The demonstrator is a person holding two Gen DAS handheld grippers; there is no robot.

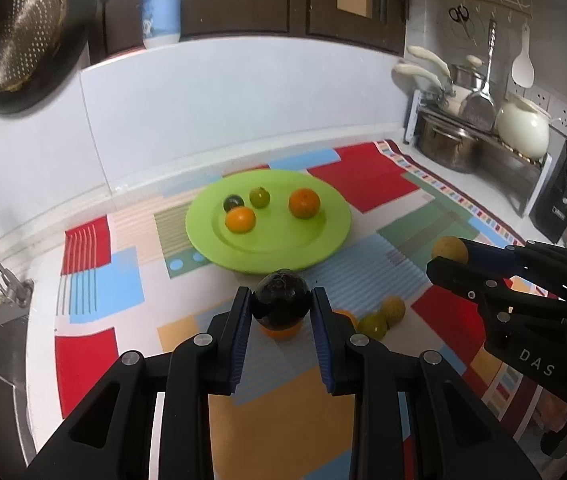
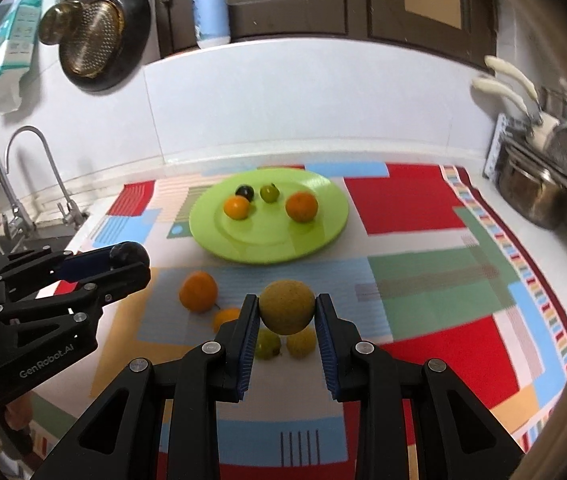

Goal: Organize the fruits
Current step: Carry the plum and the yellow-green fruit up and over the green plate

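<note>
Fruits pinched at the widest part, plate half filled

Left gripper [image 1: 281, 306] pinches a dark round fruit [image 1: 281, 299], near black and glossy, across its middle between the blue ribbed pads [image 1: 243, 334]; the fruit hangs above the patterned mat [image 1: 123, 280], just short of the green plate's [image 1: 323, 248] near rim. Right gripper [image 2: 286, 312] pinches a dull yellow-brown round fruit [image 2: 286, 306] the same way, also above the mat and nearer than the plate.

Both fruits look small, light and firm-skinned. The dark one's shine suggests a slick surface, so a hold across the widest part, as now, is the safe one; a grip off the middle would likely squeeze it out. Pressure should stay modest, since the flesh could bruise.

Four fruits already lie on the plate: two oranges, a green one and a dark one, toward its far half. Four more fruits remain on the mat, between the grippers and the plate's near rim. Round fruits set down on the shallow plate may roll, so a low release seems wise.
</note>
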